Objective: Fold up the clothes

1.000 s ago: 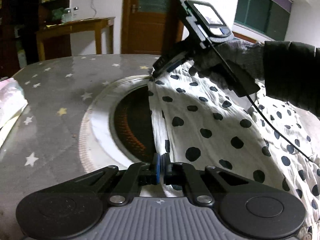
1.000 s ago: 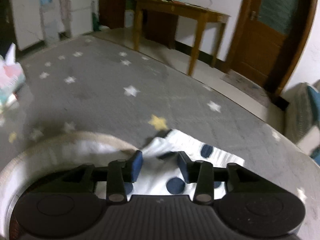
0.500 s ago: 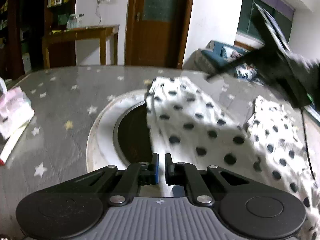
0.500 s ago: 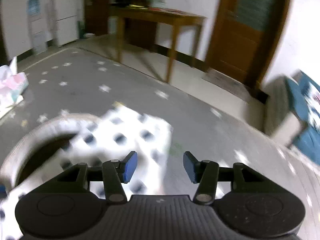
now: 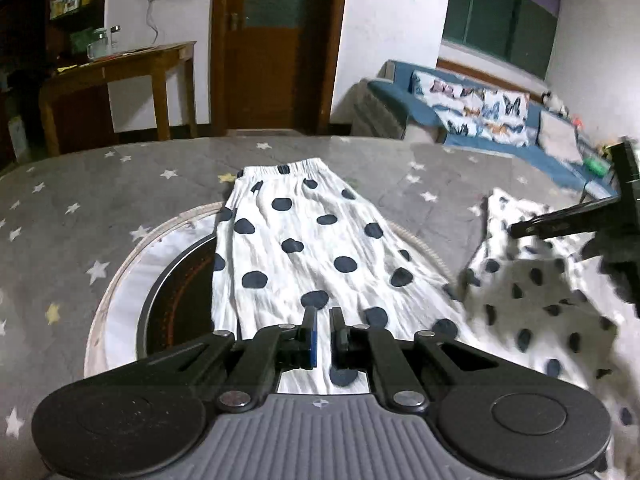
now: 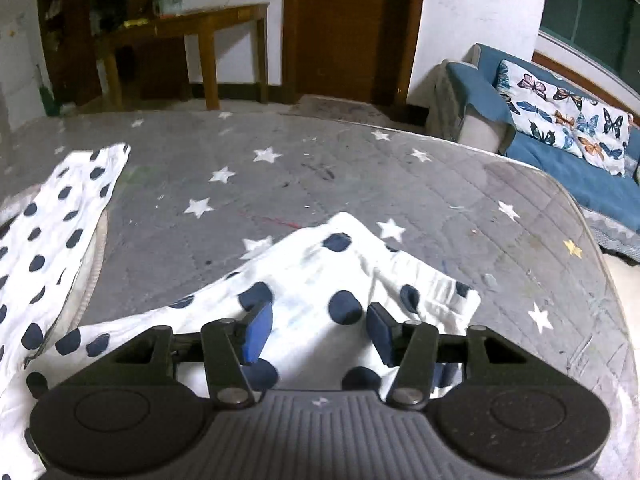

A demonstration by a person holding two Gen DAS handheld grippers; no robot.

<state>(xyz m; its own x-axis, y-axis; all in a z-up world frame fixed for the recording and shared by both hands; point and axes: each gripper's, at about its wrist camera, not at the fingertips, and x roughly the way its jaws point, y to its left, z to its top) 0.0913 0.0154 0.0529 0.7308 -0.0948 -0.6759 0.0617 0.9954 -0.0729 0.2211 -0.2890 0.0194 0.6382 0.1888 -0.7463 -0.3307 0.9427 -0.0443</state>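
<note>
Left gripper (image 5: 321, 334), jaws narrow w/ nothing pinched, hovers over polka-dot garment (image 5: 304, 256) spread on the star-print table (image 5: 80, 200); right gripper (image 6: 318, 330) gapes wide above a rumpled section (folding looks barely begun). Sofa (image 6: 560, 140) beyond.

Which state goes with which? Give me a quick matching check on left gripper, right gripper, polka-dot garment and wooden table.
1. left gripper
2. right gripper
3. polka-dot garment
4. wooden table

A. spread over the star-patterned surface
B. fingers wide apart, nothing between them
C. against the far wall
D. fingers nearly together, a narrow gap

Pairs: 1-D, 2-B, 3-A, 4-C
</note>
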